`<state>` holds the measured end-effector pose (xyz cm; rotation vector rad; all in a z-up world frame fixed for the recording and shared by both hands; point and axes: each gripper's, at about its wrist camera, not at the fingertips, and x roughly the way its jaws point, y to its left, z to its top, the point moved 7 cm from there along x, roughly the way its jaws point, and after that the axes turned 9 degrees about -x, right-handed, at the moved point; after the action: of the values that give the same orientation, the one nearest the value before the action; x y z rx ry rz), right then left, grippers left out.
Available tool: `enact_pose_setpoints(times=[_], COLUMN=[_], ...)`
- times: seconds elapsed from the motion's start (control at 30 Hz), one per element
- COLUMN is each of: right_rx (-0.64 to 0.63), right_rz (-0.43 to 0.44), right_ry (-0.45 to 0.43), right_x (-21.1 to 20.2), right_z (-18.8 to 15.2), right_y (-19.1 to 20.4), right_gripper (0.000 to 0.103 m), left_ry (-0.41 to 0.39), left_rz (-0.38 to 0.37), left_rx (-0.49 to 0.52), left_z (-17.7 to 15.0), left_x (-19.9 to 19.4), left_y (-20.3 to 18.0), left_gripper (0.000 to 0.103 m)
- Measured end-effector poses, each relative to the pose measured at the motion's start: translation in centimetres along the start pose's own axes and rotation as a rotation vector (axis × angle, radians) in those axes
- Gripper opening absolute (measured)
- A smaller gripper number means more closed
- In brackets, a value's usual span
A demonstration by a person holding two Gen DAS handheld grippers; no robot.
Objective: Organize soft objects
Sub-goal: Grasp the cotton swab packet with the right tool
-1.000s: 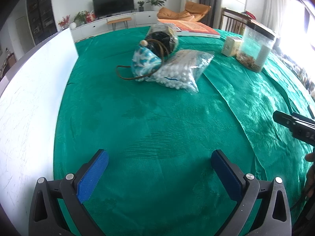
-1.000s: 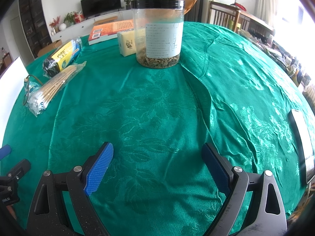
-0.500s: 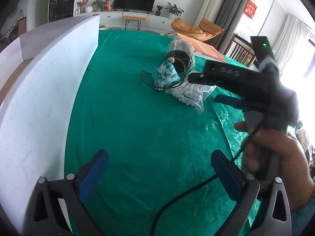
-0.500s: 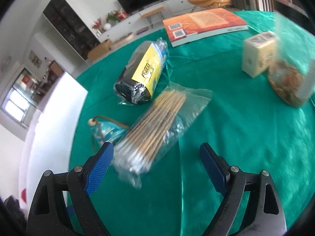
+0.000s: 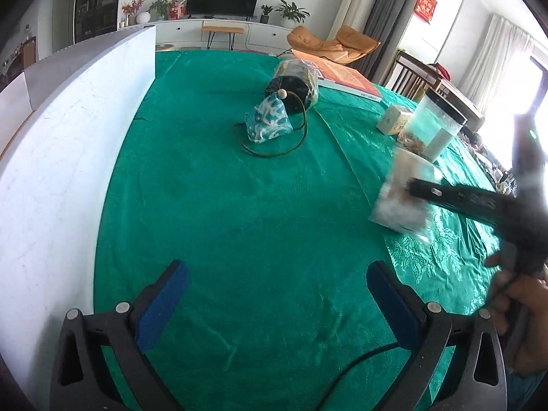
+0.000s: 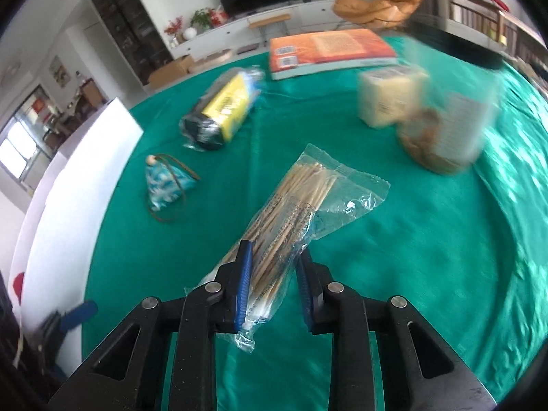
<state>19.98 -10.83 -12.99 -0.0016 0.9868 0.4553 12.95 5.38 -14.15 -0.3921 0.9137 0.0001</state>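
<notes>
**Right hand-held gripper clamps the bag of cotton swabs**

In the right wrist view, the right hand-held gripper (image 6: pixel 272 281) sits at lower centre of the frame with its blue pads drawn close together on the near end of a clear bag of cotton swabs (image 6: pixel 298 202). The bag stretches from between the pads up toward the middle of the frame, its far end loose and crinkled above the green cloth of the counter (image 6: pixel 428 257). To the left of the bag lies a small blue-and-white pouch (image 6: pixel 164 185) with a brown cord, and above that, in the upper left-centre, a black roll in plastic wrap with a yellow label (image 6: pixel 222 109). An orange book (image 6: pixel 328 51) lies at top centre; a pale box (image 6: pixel 387 102) and a clear jar (image 6: pixel 452 137) stand blurred at upper right.

In the left wrist view, the left hand-held gripper (image 5: pixel 277 294) stands wide open at the bottom of the frame with nothing between its pads, only green cloth below. The same bag appears blurred at the right edge, held at the tip of the other gripper. A white board (image 5: pixel 68 157) runs along the left side of the frame
</notes>
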Motion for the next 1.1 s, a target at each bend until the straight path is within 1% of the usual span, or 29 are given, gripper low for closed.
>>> enact_pose_setpoints(times=[0.07, 0.13, 0.23, 0.3, 0.33, 0.37, 0.43, 0.47, 0.57, 0.7, 0.8, 0.9, 1.03, 1.1], right_rx=[0.042, 0.088, 0.166, 0.204, 0.227, 0.255, 0.281, 0.278, 0.289, 0.277, 0.213, 0.116, -0.024, -0.066], right_rz=[-0.029, -0.079, -0.157, -0.212, -0.222, -0.211, -0.201, -0.203, -0.219, -0.215, -0.238, -0.270, -0.321, -0.337], right_ry=[-0.015, -0.041, -0.086, -0.128, -0.146, -0.160, -0.174, -0.183, -0.202, -0.204, -0.216, -0.219, -0.180, -0.155], right_x=[-1.8, -3.8, -6.2, -7.3, -7.6, -7.8, -7.9, -8.1, -8.2, -7.8, -7.7, -7.6, -6.5, -5.8], right_z=[-1.4, -2.8, -4.6, -5.4, -5.8, -6.1, -6.3, -6.4, -6.3, -6.1, -5.6, -5.1, -4.9, -4.9], right_y=[-2.6, -5.3, -9.1, -11.0, -11.6, -12.0, -12.6, -12.7, -12.9, -12.6, -11.5, -9.7, -7.4, -6.8], right_gripper=[0.027, 0.027, 0.027, 0.039, 0.059, 0.076, 0.076, 0.076, 0.076, 0.076, 0.076, 0.076, 0.076, 0.076], left_ry=[0.002, -0.006, -0.012, -0.006, -0.001, 0.006, 0.025, 0.013, 0.012, 0.013, 0.013, 0.013, 0.012, 0.012], left_rz=[0.004, 0.011, 0.048, 0.077, 0.091, 0.102, 0.129, 0.149, 0.149, 0.142, 0.142, 0.142, 0.142, 0.142], left_rx=[0.008, 0.029, 0.085, 0.111, 0.123, 0.135, 0.157, 0.176, 0.205, 0.206, 0.206, 0.205, 0.205, 0.206], left_z=[0.3, 0.8, 1.7, 2.0, 2.1, 2.1, 1.9, 1.8, 1.6, 1.6, 1.7, 1.7, 1.7, 1.6], left_x=[0.3, 0.6, 1.9, 2.9, 3.6, 4.2, 5.4, 5.5, 5.6, 5.7, 5.8, 5.8, 5.8, 5.8], left_y=[-0.5, -1.3, -2.6, -2.9, -3.1, -3.2, -3.3, -3.4, -3.8, -3.9, -3.9, -3.9, -3.9, -3.9], left_gripper=[0.103, 0.103, 0.103, 0.103, 0.103, 0.103, 0.103, 0.103, 0.103, 0.103, 0.103, 0.103, 0.103, 0.103])
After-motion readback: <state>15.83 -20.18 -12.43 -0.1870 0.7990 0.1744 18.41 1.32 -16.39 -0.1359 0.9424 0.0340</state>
